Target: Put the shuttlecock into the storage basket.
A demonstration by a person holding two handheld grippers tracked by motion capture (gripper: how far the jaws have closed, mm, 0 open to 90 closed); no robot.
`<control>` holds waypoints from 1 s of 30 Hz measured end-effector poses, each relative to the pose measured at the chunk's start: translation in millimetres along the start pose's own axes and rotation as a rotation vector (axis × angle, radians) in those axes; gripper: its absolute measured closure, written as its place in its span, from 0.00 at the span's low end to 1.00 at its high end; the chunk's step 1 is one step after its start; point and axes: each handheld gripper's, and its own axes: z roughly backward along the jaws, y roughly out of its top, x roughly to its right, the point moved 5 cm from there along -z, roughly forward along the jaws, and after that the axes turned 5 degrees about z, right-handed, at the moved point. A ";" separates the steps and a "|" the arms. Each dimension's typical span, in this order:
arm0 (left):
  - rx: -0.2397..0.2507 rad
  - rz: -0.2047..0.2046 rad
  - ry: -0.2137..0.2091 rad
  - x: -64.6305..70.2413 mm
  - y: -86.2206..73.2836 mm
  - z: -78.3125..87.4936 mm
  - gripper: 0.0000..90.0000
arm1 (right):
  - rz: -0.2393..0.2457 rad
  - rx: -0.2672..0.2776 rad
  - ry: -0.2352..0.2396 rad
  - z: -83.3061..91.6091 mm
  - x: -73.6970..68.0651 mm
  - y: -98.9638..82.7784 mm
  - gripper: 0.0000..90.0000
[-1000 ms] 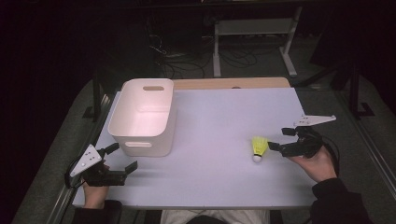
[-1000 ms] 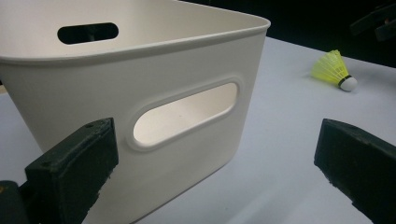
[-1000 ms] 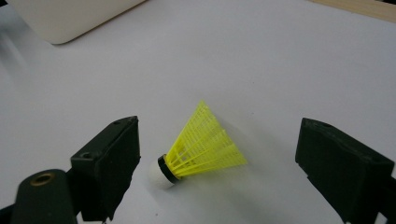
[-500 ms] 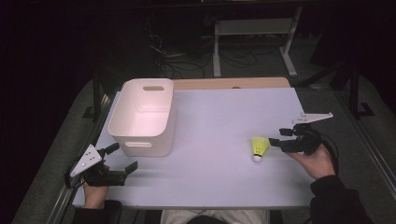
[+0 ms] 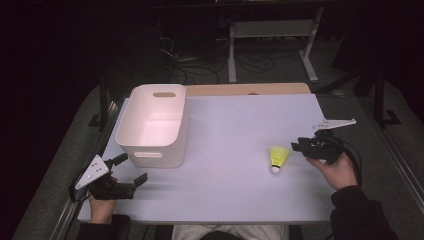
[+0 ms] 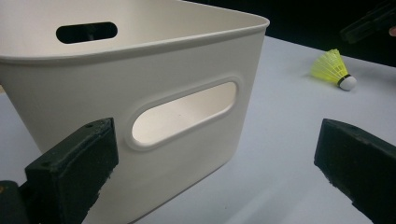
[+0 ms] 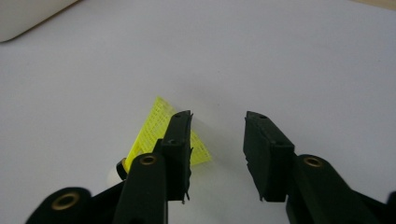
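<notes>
Right gripper view: shuttlecock (image 7: 148, 132) apparently outside jaws

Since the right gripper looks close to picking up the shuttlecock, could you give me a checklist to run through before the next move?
1. Shuttlecock lies free on the table: ok.
2. Shuttlecock between the right gripper jaws: not ok; it sits beside and under one jaw, and the jaws have just been closing on nothing.
3. Bin empty: ok.
4. Left gripper open, clear of the bin: ok.
5. Path to the bin unobstructed: ok.
</notes>
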 end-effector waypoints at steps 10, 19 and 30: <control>0.000 -0.001 -0.001 0.1 0.0 0.0 0.00 | -0.026 -0.030 -0.033 -5.2 2.3 -0.6 0.86; 0.000 -0.001 -0.001 0.1 0.0 0.0 0.00 | -0.074 -0.083 -0.046 -10.3 5.7 -5.4 0.98; 0.000 0.001 -0.002 0.4 -0.1 0.1 0.00 | -0.110 -0.143 -0.049 -21.6 6.4 -15.6 0.99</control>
